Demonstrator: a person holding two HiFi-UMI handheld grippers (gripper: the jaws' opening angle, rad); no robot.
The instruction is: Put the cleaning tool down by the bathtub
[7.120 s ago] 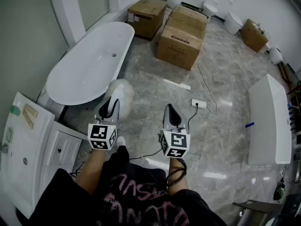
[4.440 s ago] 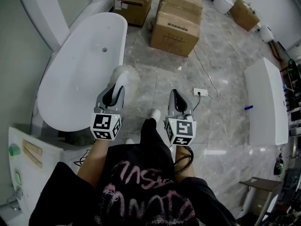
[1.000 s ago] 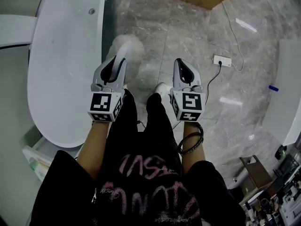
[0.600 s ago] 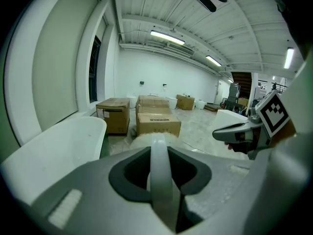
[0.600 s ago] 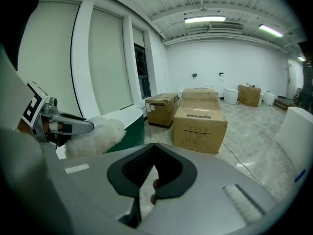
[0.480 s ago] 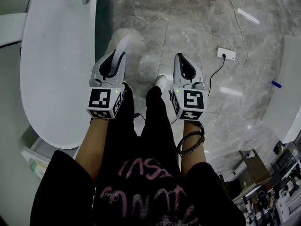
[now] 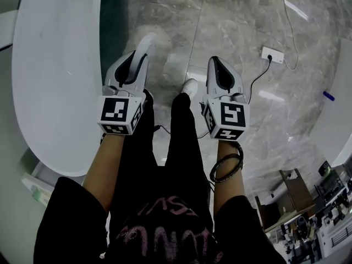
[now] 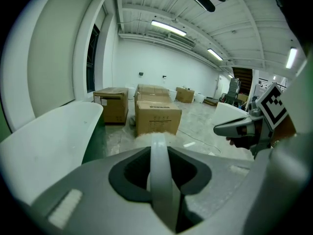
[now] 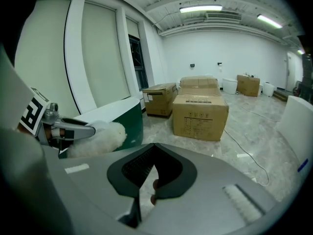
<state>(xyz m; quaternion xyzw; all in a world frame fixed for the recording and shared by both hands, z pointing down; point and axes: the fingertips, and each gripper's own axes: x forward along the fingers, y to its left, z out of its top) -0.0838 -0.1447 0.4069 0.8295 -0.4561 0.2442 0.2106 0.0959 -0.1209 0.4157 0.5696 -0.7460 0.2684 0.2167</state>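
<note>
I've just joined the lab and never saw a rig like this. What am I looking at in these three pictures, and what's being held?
There is no robot: a person holds a two-jaw gripper in each hand. The head view comes from a camera on the person's head, looking down at both arms: the left gripper is beside the white bathtub, the right gripper over the grey tiled floor. The marker cubes are parts of the grippers. The other two pictures come from cameras riding on each gripper, looking along its jaws. The left gripper's jaws are closed on the white handle of a fluffy cleaning tool; the right gripper's jaws are together with nothing between them. Cardboard boxes stand on the floor ahead.
</note>
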